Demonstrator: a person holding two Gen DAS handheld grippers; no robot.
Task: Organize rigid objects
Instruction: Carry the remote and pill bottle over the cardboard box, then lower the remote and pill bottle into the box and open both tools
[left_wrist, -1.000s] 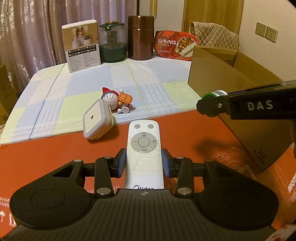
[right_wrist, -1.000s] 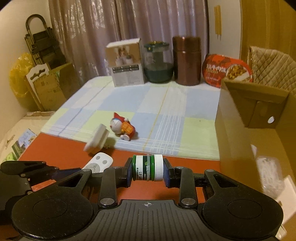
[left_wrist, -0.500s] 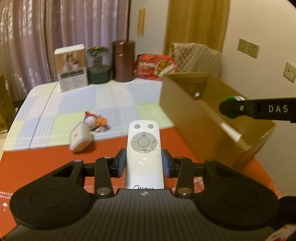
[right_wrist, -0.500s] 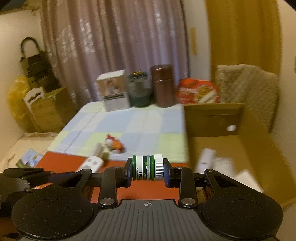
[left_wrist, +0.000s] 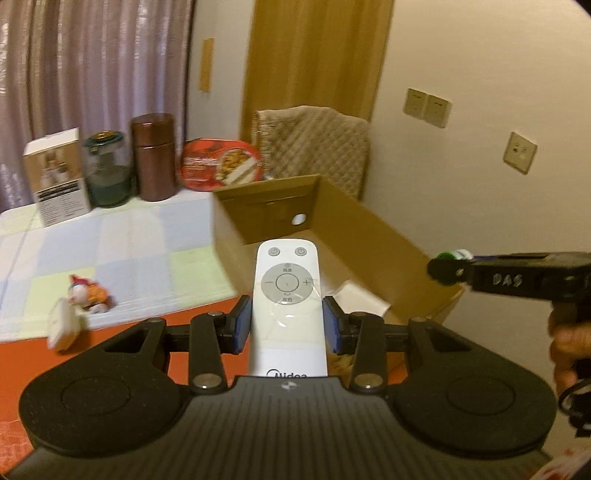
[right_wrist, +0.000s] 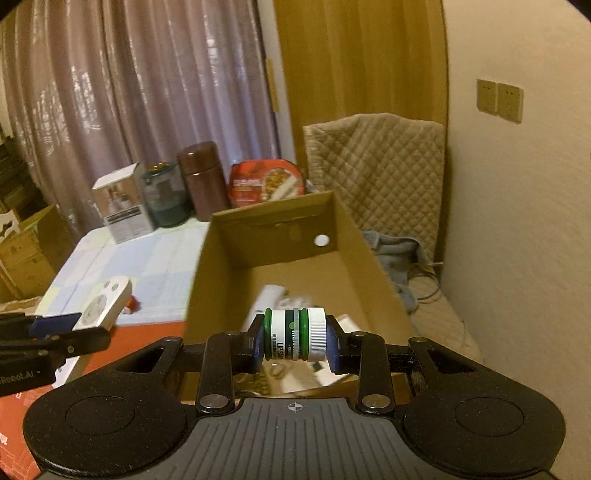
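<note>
My left gripper (left_wrist: 287, 325) is shut on a white Midea remote (left_wrist: 287, 295), held in the air over the near left edge of an open cardboard box (left_wrist: 354, 221). My right gripper (right_wrist: 295, 341) is shut on a small green-and-white lip balm jar (right_wrist: 295, 334), held above the box (right_wrist: 362, 258) near its front end. The right gripper also shows in the left wrist view (left_wrist: 452, 266) at the right, over the box's near right corner. The remote shows at the left of the right wrist view (right_wrist: 103, 304). White items lie inside the box (right_wrist: 271, 295).
A toy figure (left_wrist: 86, 295) and a white square device (left_wrist: 64, 325) lie on the checked cloth. A white carton (left_wrist: 55, 181), green jar (left_wrist: 107, 173), brown canister (left_wrist: 153, 155) and red food tray (left_wrist: 221, 164) stand at the back. A quilted chair (right_wrist: 380, 162) stands behind the box.
Both grippers have risen and swung right with their loads, from above the red mat to over the cardboard box. Both grips stay unchanged.
</note>
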